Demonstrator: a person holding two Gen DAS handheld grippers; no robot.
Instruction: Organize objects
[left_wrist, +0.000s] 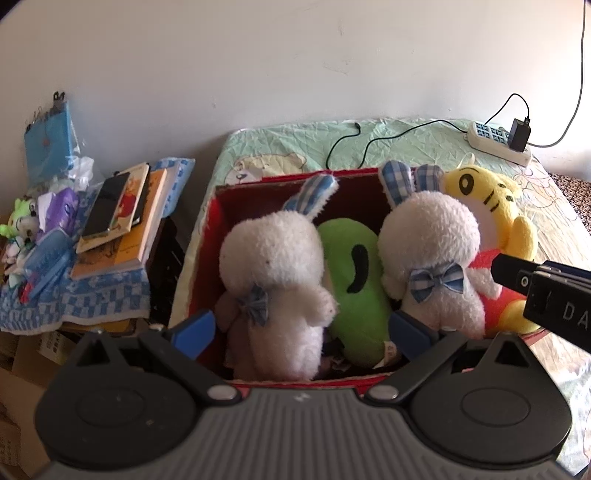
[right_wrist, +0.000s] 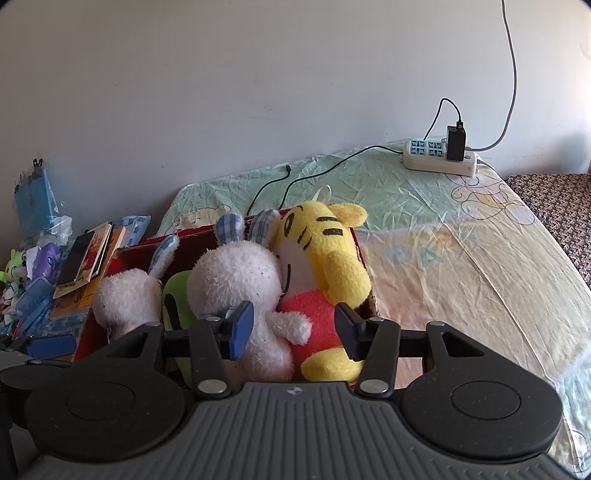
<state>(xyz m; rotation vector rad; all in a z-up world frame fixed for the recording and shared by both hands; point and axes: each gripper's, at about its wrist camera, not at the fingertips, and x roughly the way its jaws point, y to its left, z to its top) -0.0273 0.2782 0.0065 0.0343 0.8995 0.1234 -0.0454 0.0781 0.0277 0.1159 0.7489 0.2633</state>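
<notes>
A red box (left_wrist: 295, 175) on the bed holds a row of plush toys. They are a white bunny (left_wrist: 273, 258), a green plush (left_wrist: 354, 273), a second white bunny (left_wrist: 428, 236) and a yellow tiger (left_wrist: 491, 206) at the right end. My left gripper (left_wrist: 299, 332) is open at the box's near edge, straddling the left bunny and the green plush. My right gripper (right_wrist: 295, 330) is open. The second bunny's (right_wrist: 236, 273) arm and the tiger's (right_wrist: 325, 243) red belly sit between its fingers. I cannot tell if they touch.
A power strip (right_wrist: 439, 155) with a black charger and cable lies at the bed's far side by the wall. Left of the box, a side table carries stacked books and a phone (left_wrist: 122, 218), small toys and clutter. Bare bedsheet (right_wrist: 461, 258) stretches to the right.
</notes>
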